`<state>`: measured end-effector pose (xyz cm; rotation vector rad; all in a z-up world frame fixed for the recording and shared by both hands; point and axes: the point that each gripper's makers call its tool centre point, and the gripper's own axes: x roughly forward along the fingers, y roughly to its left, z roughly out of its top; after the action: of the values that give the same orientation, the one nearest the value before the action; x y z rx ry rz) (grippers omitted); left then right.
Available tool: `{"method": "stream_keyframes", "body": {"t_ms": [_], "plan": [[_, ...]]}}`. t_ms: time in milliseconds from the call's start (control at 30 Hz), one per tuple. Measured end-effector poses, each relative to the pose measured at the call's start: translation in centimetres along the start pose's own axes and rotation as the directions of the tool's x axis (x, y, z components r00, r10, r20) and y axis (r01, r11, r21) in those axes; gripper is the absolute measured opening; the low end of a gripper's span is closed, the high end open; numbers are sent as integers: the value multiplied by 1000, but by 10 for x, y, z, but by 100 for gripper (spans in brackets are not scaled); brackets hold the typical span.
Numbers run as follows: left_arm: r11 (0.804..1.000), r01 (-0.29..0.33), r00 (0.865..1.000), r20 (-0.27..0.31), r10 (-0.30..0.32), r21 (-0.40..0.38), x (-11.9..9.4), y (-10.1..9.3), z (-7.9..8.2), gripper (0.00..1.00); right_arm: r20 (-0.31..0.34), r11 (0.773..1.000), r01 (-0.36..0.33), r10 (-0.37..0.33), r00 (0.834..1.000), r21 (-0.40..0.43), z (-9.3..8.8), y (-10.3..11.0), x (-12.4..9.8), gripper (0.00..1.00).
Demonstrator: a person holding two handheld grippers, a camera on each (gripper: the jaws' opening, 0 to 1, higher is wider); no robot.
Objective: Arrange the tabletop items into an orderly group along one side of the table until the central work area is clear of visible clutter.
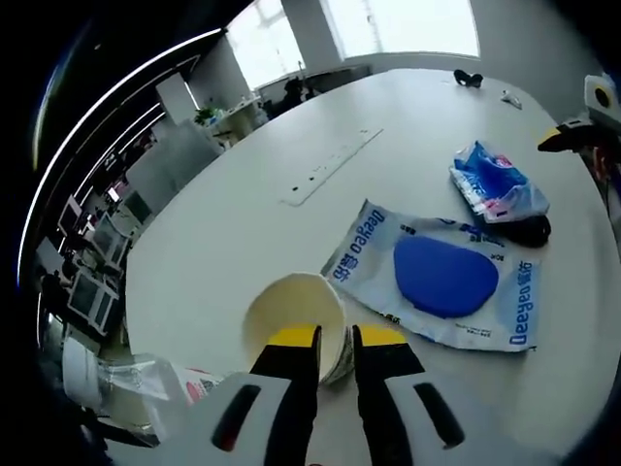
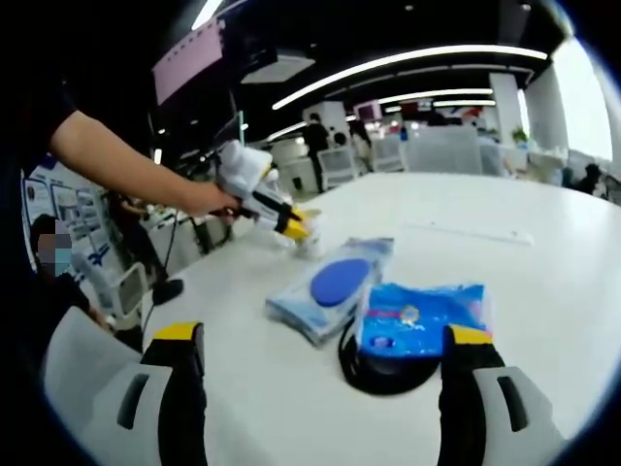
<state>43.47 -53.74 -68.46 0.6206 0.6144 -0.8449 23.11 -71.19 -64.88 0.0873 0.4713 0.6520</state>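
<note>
In the left gripper view, the left tool (image 1: 335, 354) rises from the bottom centre with its two yellow-tipped jaws drawn close together, pinching the near rim of one cream paper cup (image 1: 294, 316) that stands on the white worktop (image 1: 223, 243). Just right of the cup lies one flat wipes pack (image 1: 437, 282) with a blue oval lid. Above it, toward the right of the frame, one smaller blue packet (image 1: 495, 180) rests partly on one black round object (image 1: 529, 230). At the far right edge the right tool (image 1: 568, 136) enters, too little of it visible here to tell its state. At the lower left, one crinkled clear wrapper (image 1: 155, 383) sits by the worktop edge. Near the top of the frame one long pale strip (image 1: 330, 165) is set flat into the worktop, and one small dark item (image 1: 468, 78) lies farther off. In the right gripper view, the right tool (image 2: 320, 374) shows two yellow-tipped jaws spread wide at the bottom corners, holding nothing. Between them sits the blue packet (image 2: 419, 320) over the black round object (image 2: 374, 374), the wipes pack (image 2: 330, 286) touching its left side. Beyond, left of centre, a person's hand (image 2: 204, 199) holds the left tool (image 2: 296, 228) at the cup (image 2: 310, 238).
</note>
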Motion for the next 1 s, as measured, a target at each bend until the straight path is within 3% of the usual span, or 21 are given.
{"method": "stream_keyframes", "body": {"t_ms": [433,900,1000], "plan": [[1000,-23,999,28,23,7,-12,-1,6,28,9,1000,-1,1,1000,-3,5,2,-4,100],[999,-48,995,89,49,-20,-32,-1,27,40,29,1000,3,-3,1000,-21,16,6,-9,95],[998,-42,994,97,45,-38,-36,-3,31,48,33,1000,0,1,999,-24,19,6,-9,96]]}}
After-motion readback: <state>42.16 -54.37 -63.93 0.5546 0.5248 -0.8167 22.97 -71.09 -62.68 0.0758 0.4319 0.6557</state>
